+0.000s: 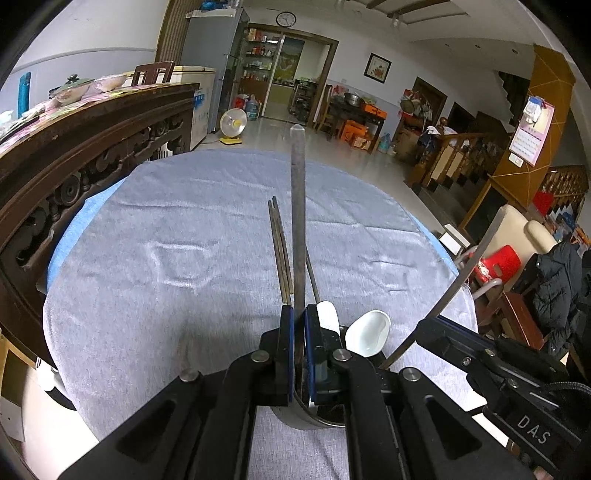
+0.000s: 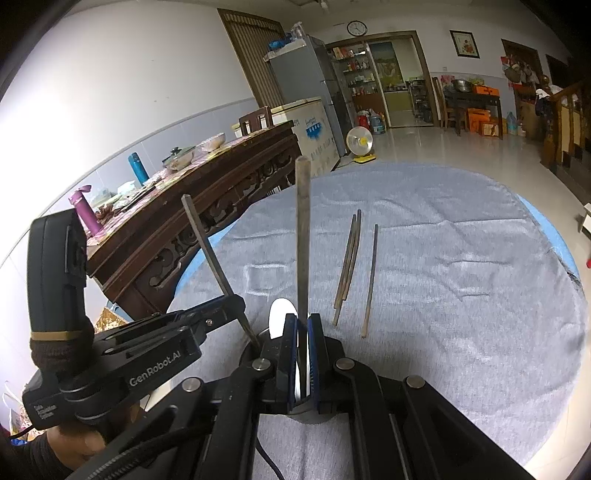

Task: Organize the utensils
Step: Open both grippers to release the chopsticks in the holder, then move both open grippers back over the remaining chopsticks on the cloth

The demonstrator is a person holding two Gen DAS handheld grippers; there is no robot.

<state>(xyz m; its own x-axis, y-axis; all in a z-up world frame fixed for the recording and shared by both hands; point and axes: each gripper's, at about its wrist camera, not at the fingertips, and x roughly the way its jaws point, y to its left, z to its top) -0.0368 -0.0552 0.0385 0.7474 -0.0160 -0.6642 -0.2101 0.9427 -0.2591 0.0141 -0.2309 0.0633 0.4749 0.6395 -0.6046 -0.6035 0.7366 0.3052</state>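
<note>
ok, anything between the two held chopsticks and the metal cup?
Nothing visible. The metal cup sits directly under the left gripper and right gripper, each shut on a chopstick. White spoons already in it crowd the opening.

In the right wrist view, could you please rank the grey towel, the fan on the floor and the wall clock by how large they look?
1. grey towel, by far the largest, though nearest the camera.
2. fan.
3. wall clock, smallest, but farthest away, so its true size against the fan is unsure.
</note>
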